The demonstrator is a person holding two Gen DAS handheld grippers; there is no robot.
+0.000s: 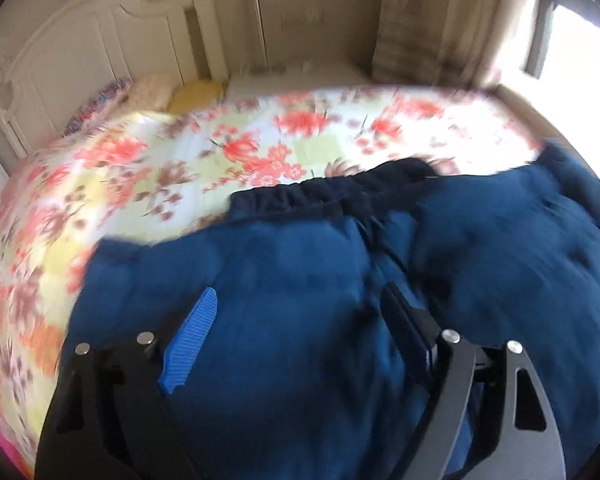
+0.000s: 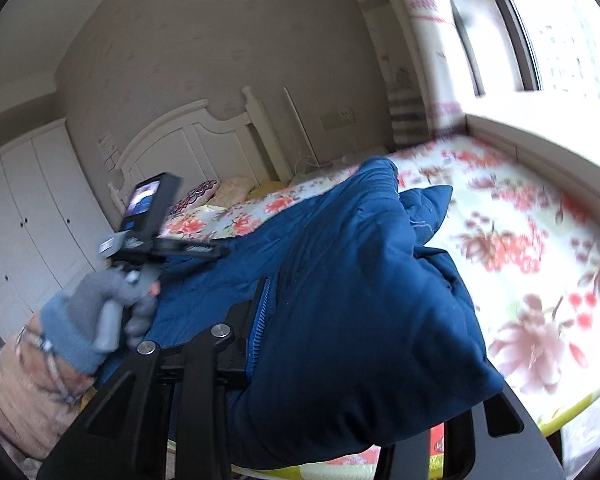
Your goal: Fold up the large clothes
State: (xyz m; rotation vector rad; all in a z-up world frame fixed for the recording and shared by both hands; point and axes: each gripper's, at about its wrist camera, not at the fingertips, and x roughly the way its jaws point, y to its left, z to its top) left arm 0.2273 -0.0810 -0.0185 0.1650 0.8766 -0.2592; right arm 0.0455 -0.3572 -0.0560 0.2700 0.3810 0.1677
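Right wrist view: right gripper (image 2: pixel 320 320) clamped on bunched blue jacket (image 2: pixel 360 280) lifted mid-fold over floral bed (image 2: pixel 540 240), left gripper (image 1: pixel 296 328) spread wide, gripping nothing, above jacket at frame bottom; next, probably carrying fold across, flattening.

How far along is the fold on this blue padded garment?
Early. The blue padded garment lies spread on the floral bedspread, waistband flat, no neat stack yet. In hand: the right claw is clamped on a thick bunch of it, raised off the bed. The left claw hangs open above the fabric. Left: lay the section over, flatten, repeat.
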